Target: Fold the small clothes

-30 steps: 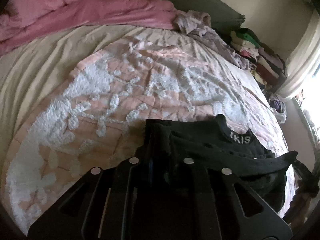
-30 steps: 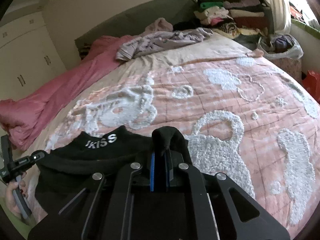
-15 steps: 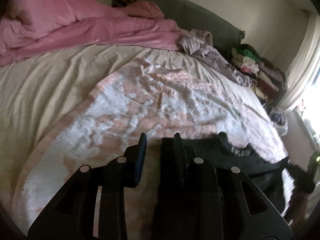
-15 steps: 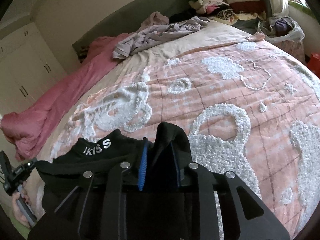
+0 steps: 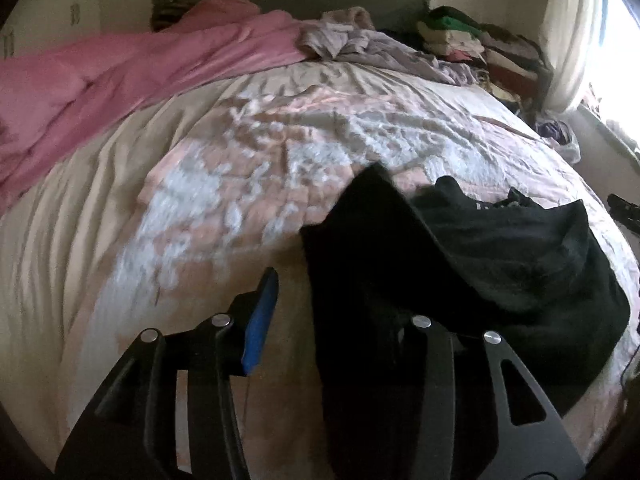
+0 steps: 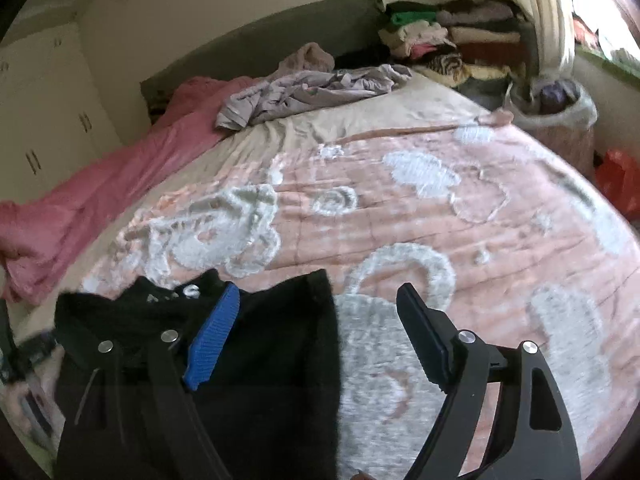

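Note:
A small black garment [image 5: 500, 252] with white lettering at its neck lies on the pink and white quilt [image 5: 248, 184] near the bed's front edge. My left gripper [image 5: 336, 304] is open; black cloth drapes over its right finger, and the blue pad of its left finger [image 5: 260, 320] is bare. In the right wrist view the garment [image 6: 272, 344] lies between the jaws and to the left. My right gripper [image 6: 316, 328] is open wide, its blue-padded finger [image 6: 212, 340] over the cloth and the other finger [image 6: 424, 340] over the quilt.
A pink duvet [image 5: 120, 76] lies along the far left of the bed. A crumpled lilac garment [image 6: 312, 92] sits near the headboard. Stacked folded clothes [image 6: 440, 40] stand at the back right by the curtain. A bag [image 6: 560, 104] and something red [image 6: 620, 184] are beside the bed.
Both grippers were shut on the black garment a second ago and have opened. The cloth has dropped onto the quilt, and both grippers have lifted and pulled back a little.

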A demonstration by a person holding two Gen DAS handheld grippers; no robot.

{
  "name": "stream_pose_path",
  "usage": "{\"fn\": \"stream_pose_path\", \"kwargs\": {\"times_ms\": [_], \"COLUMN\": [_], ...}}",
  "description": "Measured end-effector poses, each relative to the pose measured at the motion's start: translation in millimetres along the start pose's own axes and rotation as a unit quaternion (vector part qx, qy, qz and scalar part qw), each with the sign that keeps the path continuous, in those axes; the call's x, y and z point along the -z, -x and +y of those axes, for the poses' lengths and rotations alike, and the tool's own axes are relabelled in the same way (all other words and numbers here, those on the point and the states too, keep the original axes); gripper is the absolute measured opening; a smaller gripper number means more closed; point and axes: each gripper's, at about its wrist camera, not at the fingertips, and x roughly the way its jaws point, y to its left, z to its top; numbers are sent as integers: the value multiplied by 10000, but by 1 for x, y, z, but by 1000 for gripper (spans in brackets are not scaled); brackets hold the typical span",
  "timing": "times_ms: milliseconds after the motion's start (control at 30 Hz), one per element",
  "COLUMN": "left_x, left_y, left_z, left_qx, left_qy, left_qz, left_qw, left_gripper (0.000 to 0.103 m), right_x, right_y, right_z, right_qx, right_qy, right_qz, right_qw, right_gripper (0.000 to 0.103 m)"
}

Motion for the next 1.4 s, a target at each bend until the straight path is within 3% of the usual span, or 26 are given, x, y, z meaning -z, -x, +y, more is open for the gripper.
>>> {"fn": "stream_pose_path", "kwargs": {"times_ms": [267,333,367,400,467,533,600,667,800,900,1133,1400], "left_x": [-19,-19,-19,-19,-19,-20,-20,-21,-19,-17,-6,-1], "left_y": [-29,-30,-30,-28,-23,-18,-12,-6,8,3,-28,2], "left_z": [-1,-3,-3,-3,-2,0,2,4,16,24,24,16], "left_qx": [324,367,330,422,458,481,484,528,659,705,393,152], "left_qy": [135,207,195,214,251,277,317,409,821,1090,1121,921], "left_qz": [159,182,160,132,56,-51,-172,-297,-586,-593,-140,-338], "left_qw": [9993,9989,9991,9988,9986,9984,9982,9973,9927,9898,9928,9951], "left_gripper": [41,16,9,4,3,3,3,3,3,3,3,11], "right_x": [9,12,14,15,18,19,20,21,13,10,20,19], "right_y": [-13,-21,-27,-30,-37,-42,-47,-48,-35,-30,-53,-37], "right_z": [1,2,2,3,6,10,12,11,2,-8,-9,-5], "right_qx": [106,104,77,69,4,9,-69,-77,-225,-216,134,400], "right_qy": [578,584,569,565,581,626,645,616,278,-24,77,248], "right_qz": [356,462,530,557,613,627,713,709,392,206,594,492], "right_qw": [9976,9972,9969,9968,9964,9961,9953,9956,9986,9996,9981,9977], "right_gripper": [80,80,80,80,78,66,25,8,7,7,8,45]}}
